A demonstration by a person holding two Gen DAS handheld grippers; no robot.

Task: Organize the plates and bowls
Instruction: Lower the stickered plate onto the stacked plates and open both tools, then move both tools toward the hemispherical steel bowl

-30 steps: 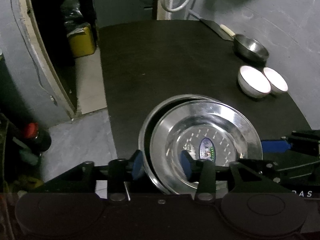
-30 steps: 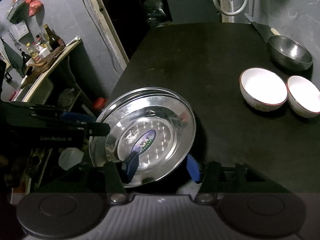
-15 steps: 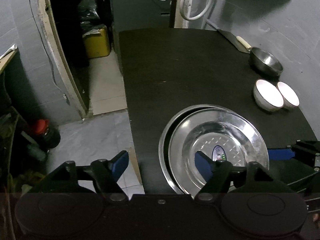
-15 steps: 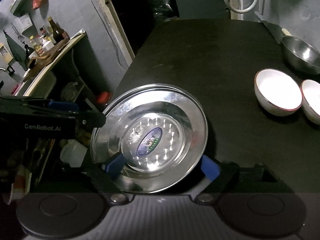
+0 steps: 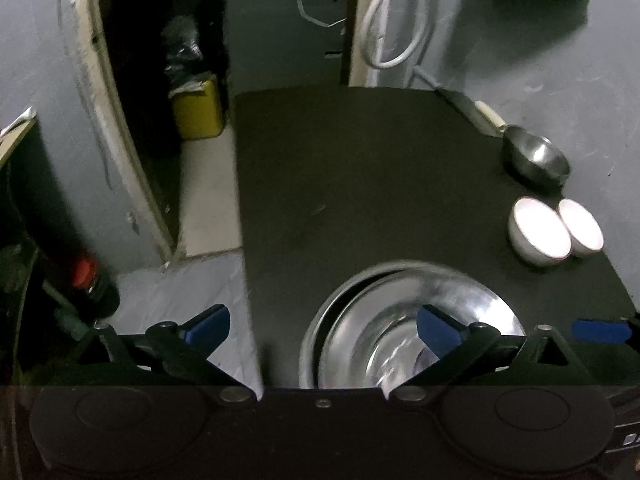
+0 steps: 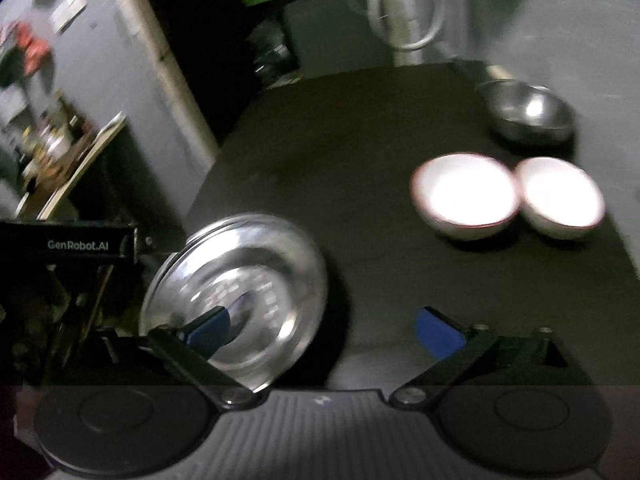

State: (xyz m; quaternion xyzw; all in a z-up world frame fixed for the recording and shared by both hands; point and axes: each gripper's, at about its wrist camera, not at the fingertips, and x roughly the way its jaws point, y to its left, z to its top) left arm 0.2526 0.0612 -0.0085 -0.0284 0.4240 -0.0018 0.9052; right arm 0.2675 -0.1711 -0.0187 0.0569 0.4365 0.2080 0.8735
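Two steel plates (image 5: 400,320) lie stacked at the near left corner of the black table (image 5: 360,180). My left gripper (image 5: 322,326) hangs above their left rim, jaws still opening wide, and the pads touch nothing. In the right wrist view the same plates (image 6: 248,280) sit under the left finger of my right gripper (image 6: 323,334). Its jaws are also opening, clear of the rim. Two white bowls (image 6: 466,196) (image 6: 560,198) stand side by side at the right. A steel bowl (image 6: 528,114) is behind them.
A knife (image 5: 476,110) lies at the table's far right corner. Past the table's left edge the floor drops away, with a yellow container (image 5: 198,110) and a red-capped bottle (image 5: 90,280). A white hose (image 5: 396,32) hangs on the back wall.
Both grippers let go of the plates' rim, spread wide and drew back. The stacked plates stay on the table.
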